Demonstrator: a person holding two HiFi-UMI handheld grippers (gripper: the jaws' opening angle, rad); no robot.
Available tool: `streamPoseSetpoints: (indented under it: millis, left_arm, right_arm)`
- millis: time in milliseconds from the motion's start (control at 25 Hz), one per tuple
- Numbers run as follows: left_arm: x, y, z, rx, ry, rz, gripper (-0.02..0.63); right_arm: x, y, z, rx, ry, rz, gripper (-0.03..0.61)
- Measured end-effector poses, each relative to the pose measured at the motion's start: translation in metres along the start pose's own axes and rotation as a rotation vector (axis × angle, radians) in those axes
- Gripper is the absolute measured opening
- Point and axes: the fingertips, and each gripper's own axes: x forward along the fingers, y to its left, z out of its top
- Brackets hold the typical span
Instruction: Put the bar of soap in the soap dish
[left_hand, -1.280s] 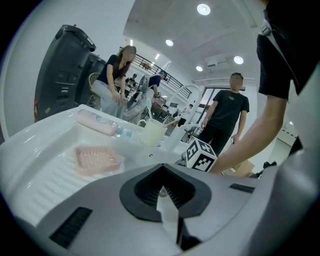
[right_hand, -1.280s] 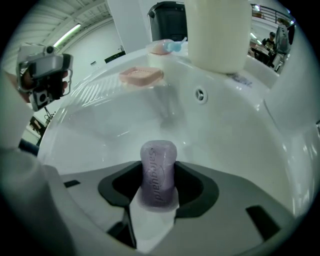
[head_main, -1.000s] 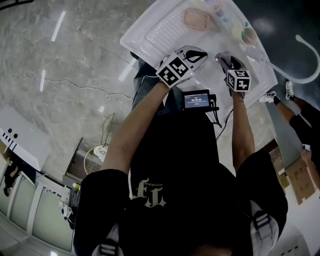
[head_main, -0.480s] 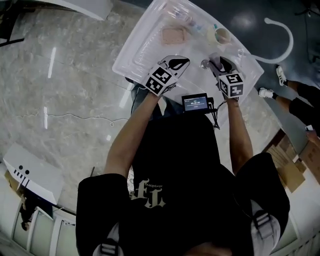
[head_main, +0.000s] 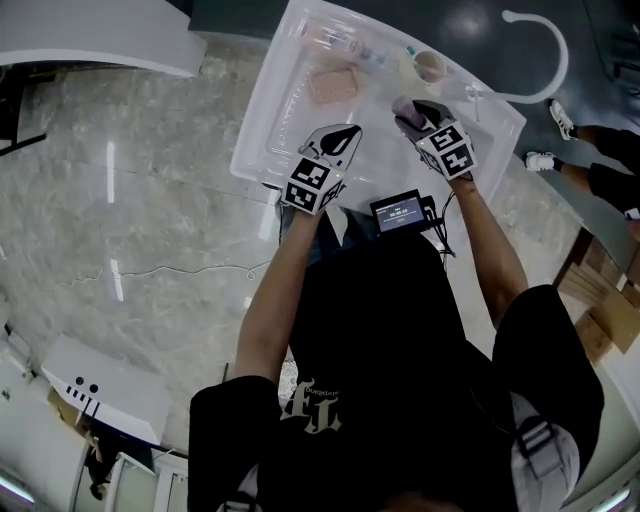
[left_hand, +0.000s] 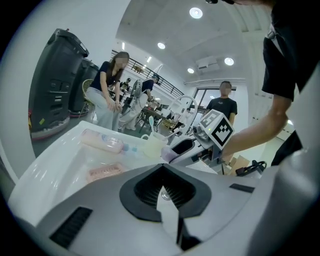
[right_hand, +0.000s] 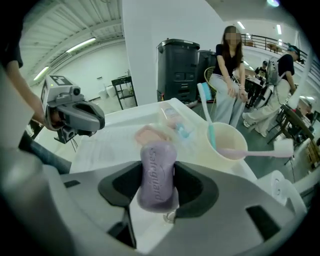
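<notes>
The right tongs (right_hand: 158, 176) grip the purple soap (right_hand: 157, 159) upright, with the pink soap dish (right_hand: 149, 134) ahead of them. The left tongs (left_hand: 161, 167) are closed and empty.

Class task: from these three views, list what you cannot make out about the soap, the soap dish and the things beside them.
Right gripper view: the soap dish is mostly hidden behind the bar of soap clamped in the jaws of the right gripper.
Head view: the dish's ridges are too small to see.
Left gripper view: the bottle has a blurred label.
All views: the gap between soap and dish, since none looks side-on.
</notes>
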Motion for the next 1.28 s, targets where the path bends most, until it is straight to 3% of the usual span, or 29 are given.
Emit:
streamPoseSetpoints:
  millis: [160,400,640,920,1280]
  left_arm:
    - [-0.02,0.001,-0.01,-0.024,0.002,0.02,0.008]
    - [-0.04,0.021,-0.009,-0.02,0.001,0.095,0.008]
    - [-0.047,0.027,-0.007,-0.033,-0.01,0.111,0.008]
    - [-0.056,0.039,-0.008,-0.053,-0.02,0.129,0.008]
    - [-0.061,0.059,-0.011,-0.077,-0.01,0.148,0.008]
  right_arm:
    - [0.021,0.02,-0.002,-0.046,0.052,0.049,0.198]
    - [0.054,0.029,0.031,-0.094,0.052,0.085,0.198]
    - [0.092,0.036,0.061,-0.174,0.077,0.125,0.198]
    - [0.13,0.044,0.08,-0.387,0.159,0.185,0.198]
    - [0.162,0.055,0.082,-0.541,0.237,0.247,0.198]
